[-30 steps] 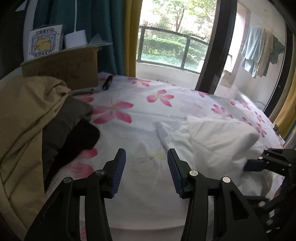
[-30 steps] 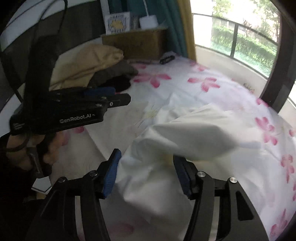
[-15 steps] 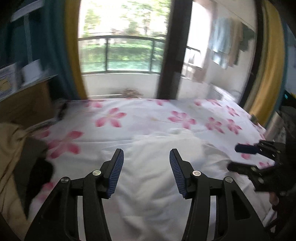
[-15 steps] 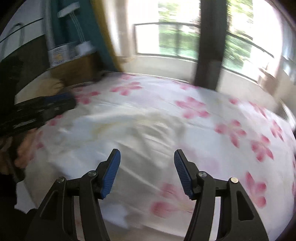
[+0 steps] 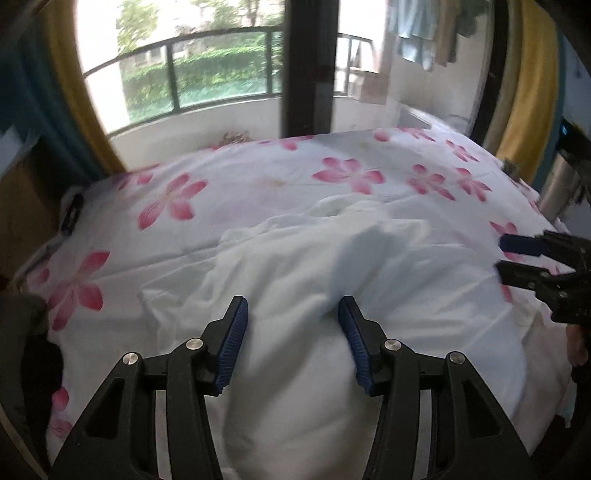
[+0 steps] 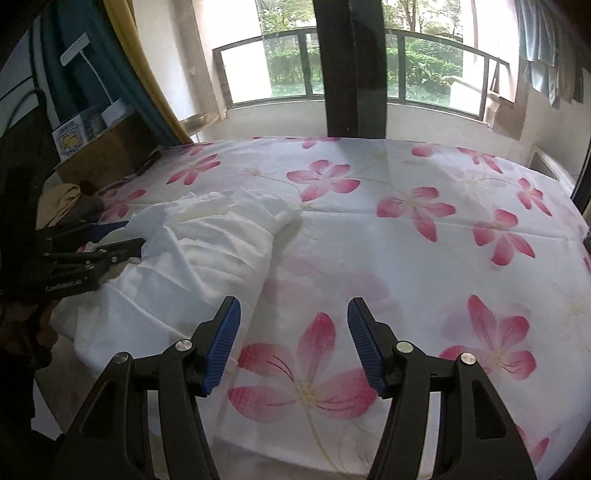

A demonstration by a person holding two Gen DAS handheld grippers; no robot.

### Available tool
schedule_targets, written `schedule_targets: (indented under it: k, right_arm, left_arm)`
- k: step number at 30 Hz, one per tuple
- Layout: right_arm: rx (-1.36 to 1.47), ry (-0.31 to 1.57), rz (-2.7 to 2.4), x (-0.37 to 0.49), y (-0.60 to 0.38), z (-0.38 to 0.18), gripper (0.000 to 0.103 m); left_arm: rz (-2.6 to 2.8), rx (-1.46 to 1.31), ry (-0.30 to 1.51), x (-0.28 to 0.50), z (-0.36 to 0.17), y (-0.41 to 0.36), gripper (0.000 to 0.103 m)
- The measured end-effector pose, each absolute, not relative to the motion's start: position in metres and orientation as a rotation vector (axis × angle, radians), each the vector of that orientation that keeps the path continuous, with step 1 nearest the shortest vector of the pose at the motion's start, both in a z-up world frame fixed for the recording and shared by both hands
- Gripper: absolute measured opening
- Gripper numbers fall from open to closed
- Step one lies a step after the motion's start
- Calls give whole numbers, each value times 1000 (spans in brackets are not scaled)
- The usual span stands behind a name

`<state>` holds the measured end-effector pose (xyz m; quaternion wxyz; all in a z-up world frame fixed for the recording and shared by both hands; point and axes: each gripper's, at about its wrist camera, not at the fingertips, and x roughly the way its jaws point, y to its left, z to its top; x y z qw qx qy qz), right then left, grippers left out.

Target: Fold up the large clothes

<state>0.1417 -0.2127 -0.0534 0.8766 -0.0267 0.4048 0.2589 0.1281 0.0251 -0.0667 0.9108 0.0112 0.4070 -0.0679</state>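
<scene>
White garment [image 5: 295, 280] lies rumpled on the floral bed [image 6: 406, 221], unfolded; both grippers [image 5: 291, 332] [image 6: 293, 336] hover open-fingered, holding nothing.

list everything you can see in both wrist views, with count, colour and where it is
white garment: one, white, crumpled on the near part of the bed
bed sheet: one, white with pink flowers, covering the bed
clothes pile: one heap, tan and dark, at the bed's left edge
cardboard box: one, brown, left of the bed by the curtains
curtains: teal and yellow, beside the window
hanging laundry: several pieces, pale blue and beige, outside on the right
left gripper: one, black with blue pads, open above the garment
right gripper: one, black with blue pads, open over bare sheet
</scene>
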Motion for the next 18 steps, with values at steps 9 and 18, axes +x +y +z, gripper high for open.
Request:
schedule_targets:
  k: [9,18]
  right_arm:
    - [-60,820,564,150,-196,-50,61]
    - [-74,805,563,147,-191,-43,61]
  left_arm:
    - [87,-84,875,133,-81,101,54]
    - [118,-117,787,107,-45,119,54]
